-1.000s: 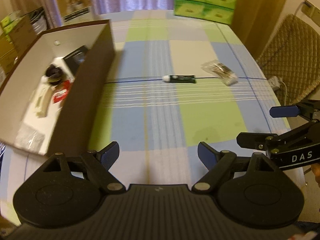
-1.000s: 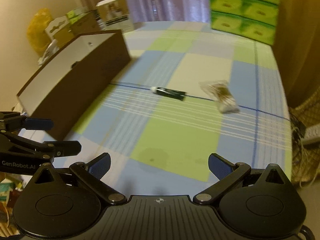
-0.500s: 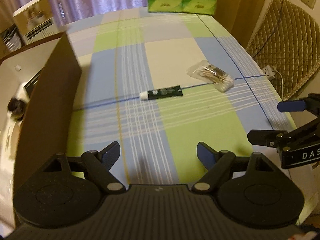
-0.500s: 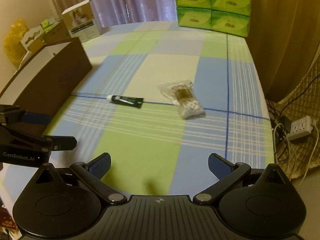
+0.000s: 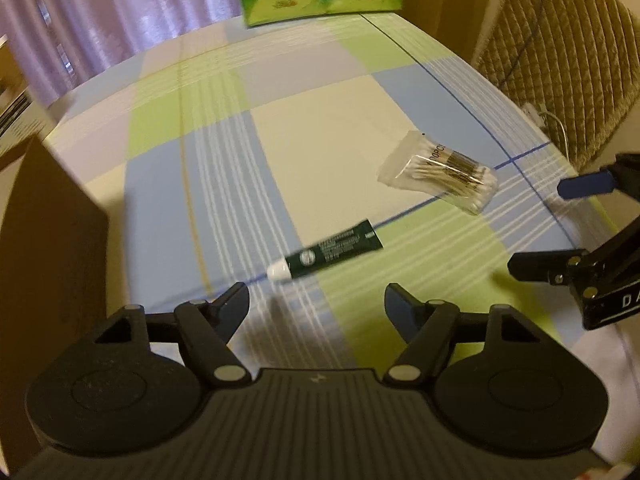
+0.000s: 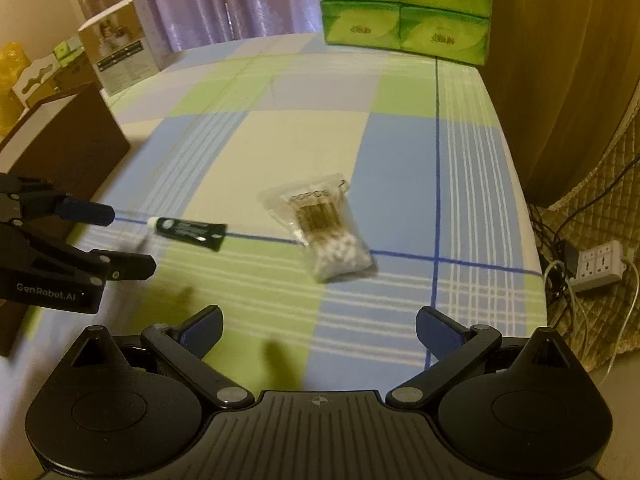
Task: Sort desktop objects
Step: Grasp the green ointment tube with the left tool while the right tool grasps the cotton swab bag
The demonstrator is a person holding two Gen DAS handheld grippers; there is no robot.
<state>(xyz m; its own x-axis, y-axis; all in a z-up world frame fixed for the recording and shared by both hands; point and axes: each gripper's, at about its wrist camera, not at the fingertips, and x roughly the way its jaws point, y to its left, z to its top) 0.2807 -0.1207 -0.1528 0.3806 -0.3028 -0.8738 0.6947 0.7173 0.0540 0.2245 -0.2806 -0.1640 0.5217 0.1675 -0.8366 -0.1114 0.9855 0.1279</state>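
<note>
1. Tube (image 5: 332, 254): dark green with a white cap, it lies flat on the desk (image 5: 320, 128) just ahead of my left gripper (image 5: 316, 306), out on the open middle, cap end toward the left edge.
2. My left gripper is spread wide with nothing between its fingers (image 5: 236, 304). It is above the cloth, short of the tube and touching nothing.
3. My right gripper (image 6: 318, 330) is equally wide and empty. The bag of cotton swabs (image 6: 326, 228) sits ahead of it, nearer the right edge of the desk, well apart from the tube.
4. The brown box (image 6: 68, 144) stands along the left edge. I judge it to be where the sorted items go, though I cannot see inside it from here.
5. Risk as I judge it: the tube is thin and lies at an angle across my left fingers, so closing without turning could pinch one end and send it skidding or rolling.
6. The bag is slick and crinkly. A shallow pinch may catch only film and let it slip out mid-carry.
7. Both grippers are close together over the same patch, so reaching at once could make them collide.
</note>
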